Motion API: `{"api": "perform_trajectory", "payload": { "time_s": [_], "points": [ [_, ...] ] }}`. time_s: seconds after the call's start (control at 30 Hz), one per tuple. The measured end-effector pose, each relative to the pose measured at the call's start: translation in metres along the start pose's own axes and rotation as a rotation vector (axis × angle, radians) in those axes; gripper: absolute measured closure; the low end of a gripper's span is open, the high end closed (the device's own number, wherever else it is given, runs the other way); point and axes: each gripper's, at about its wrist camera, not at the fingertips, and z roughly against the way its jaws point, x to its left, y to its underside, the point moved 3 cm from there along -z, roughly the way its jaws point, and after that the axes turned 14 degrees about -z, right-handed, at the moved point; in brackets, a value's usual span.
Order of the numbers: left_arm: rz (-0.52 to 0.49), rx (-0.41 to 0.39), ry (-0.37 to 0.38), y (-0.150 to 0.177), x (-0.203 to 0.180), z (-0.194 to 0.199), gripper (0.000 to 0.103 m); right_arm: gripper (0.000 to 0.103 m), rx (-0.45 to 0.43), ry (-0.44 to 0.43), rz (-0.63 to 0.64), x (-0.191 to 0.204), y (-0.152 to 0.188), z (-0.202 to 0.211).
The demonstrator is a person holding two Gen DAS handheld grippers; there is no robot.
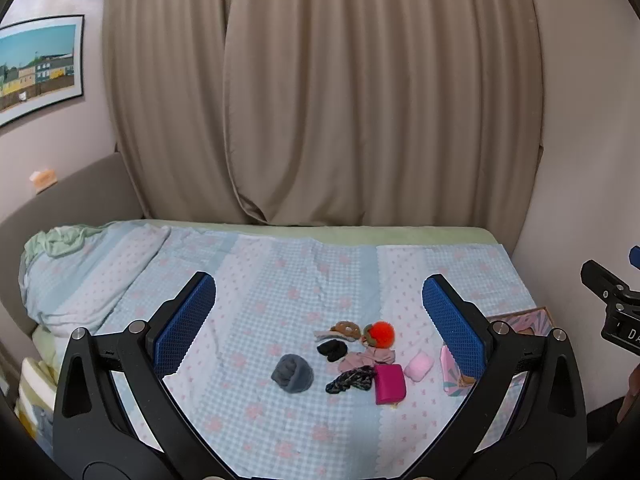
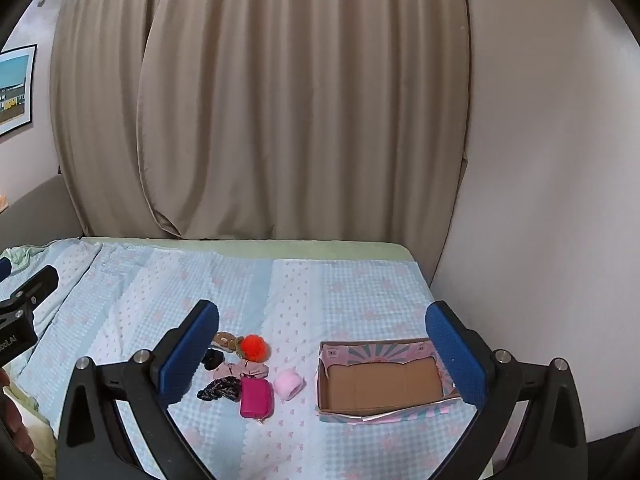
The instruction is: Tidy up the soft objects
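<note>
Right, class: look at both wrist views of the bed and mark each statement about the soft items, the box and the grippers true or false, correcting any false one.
1. The open cardboard box has nothing in it. True.
2. The magenta zip pouch lies inside the box. False: it lies on the checked blue bedspread, left of the box.
3. The left gripper is open and grips nothing. True.
4. The fluffy orange pompom is clamped in the right gripper. False: it lies on the bedspread; that gripper is open.
5. The grey knitted ball lies apart from the pouch. True.

curtain (image 1: 320,100) – beige, drawn | framed picture (image 1: 38,64) – left wall | checked bedspread (image 2: 340,292) – blue, pink flowers
</note>
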Motion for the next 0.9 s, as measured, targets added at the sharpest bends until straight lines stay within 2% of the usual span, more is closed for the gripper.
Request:
{"api": "perform_trajectory", "payload": {
  "time_s": [0.4,0.9],
  "points": [
    [-0.011,0.011,0.007,0.0071,-0.0054,-0.0015,0.001,0.000,-0.006,0.002,-0.015,-0.0036,-0.0027,0.0031],
    [-0.013,0.013,0.001,0.0012,-0.0078,-0.0005,0.001,0.000,0.000,-0.002,-0.012,-0.0035,-0.0064,0.0011]
  ]
}}
